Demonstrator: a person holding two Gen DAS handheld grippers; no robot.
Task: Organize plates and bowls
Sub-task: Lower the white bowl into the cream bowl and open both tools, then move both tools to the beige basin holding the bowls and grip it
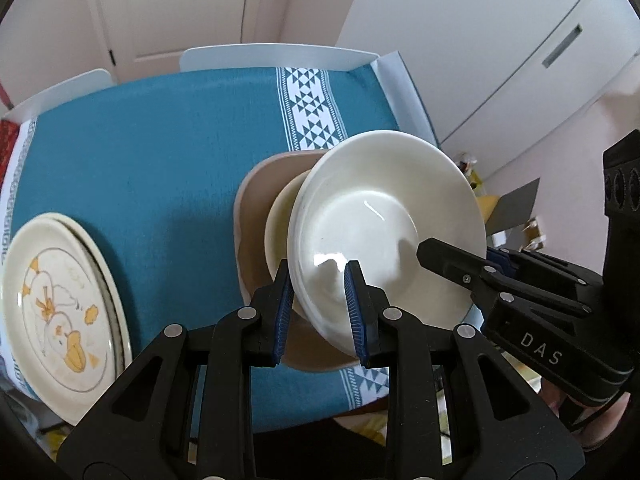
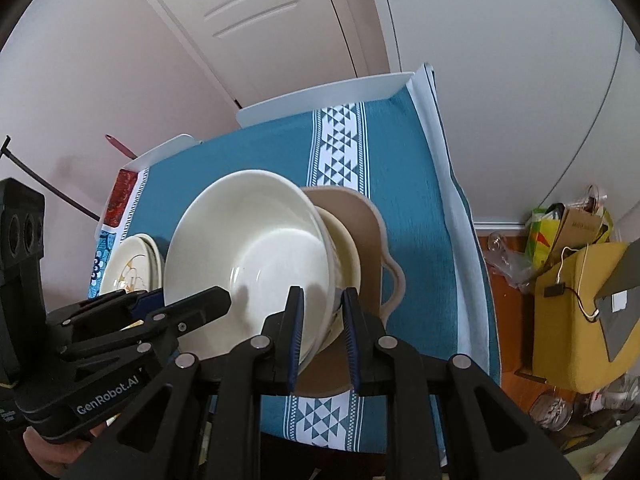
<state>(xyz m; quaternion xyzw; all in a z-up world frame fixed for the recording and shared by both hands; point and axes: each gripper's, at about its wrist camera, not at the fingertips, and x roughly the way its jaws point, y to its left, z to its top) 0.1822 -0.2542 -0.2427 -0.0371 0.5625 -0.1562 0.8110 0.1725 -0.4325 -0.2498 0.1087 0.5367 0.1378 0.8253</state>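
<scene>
Bowls, two or more glossy cream ceramic ones nested as a stack [image 1: 384,224], hang in the air between the two hand-held tools, tilted, just over a tan, wavy-edged dish [image 1: 256,216] that sits on the teal woven tablecloth [image 1: 140,168]. Left gripper [image 1: 318,308] clamps the stack's near rim, one blue pad inside the top bowl and the other against the outer wall, jaws nearly together. Right gripper [image 2: 322,336] pinches the opposite rim the same way, its inner pad in the bowl and its outer pad behind the wall. So the load lies straight ahead of both sets of fingers and slightly below them, each tool pointing steeply down; neither hand is nearer, since each holds its own edge. A smaller cream bowl [image 2: 344,248] rests inside the tan dish, directly beneath the carried stack, so the coming move looks like a short drop to nest the stack onto it. Off to the left of the cloth sit flat cream plates with an orange duck print [image 1: 60,292], well apart from the bowls.
</scene>
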